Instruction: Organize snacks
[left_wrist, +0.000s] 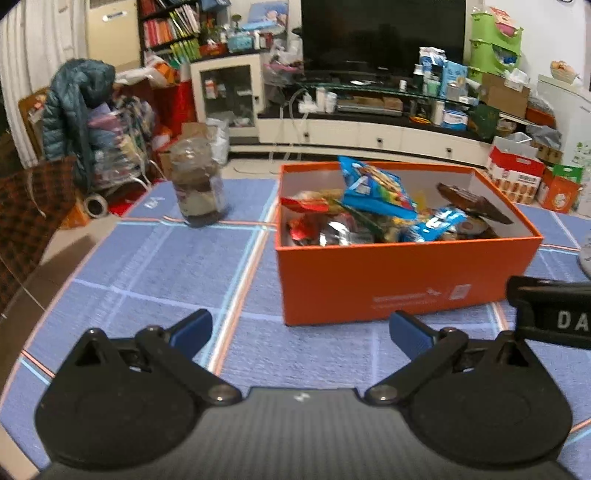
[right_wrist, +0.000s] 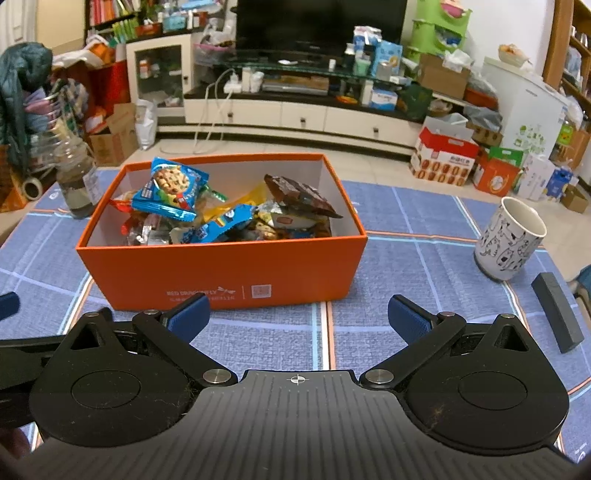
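Observation:
An orange box (left_wrist: 388, 280) (right_wrist: 221, 273) stands on the blue checked tablecloth, filled with several snack packets. A blue cookie packet (left_wrist: 373, 186) (right_wrist: 173, 186) lies on top at the left, a dark brown chocolate packet (left_wrist: 472, 203) (right_wrist: 299, 195) on top at the right. My left gripper (left_wrist: 301, 332) hangs open just in front of the box's near left corner, nothing between its fingers. Open too, my right gripper (right_wrist: 299, 314) hovers before the box's near wall, holding nothing. The body of the right gripper shows at the right edge of the left wrist view.
A clear jar (left_wrist: 199, 184) (right_wrist: 75, 181) stands left of the box. A white mug with cat drawings (right_wrist: 509, 238) and a dark remote (right_wrist: 557, 312) sit to the right. Beyond the table are a TV stand (right_wrist: 295, 110), cartons and clutter on the floor.

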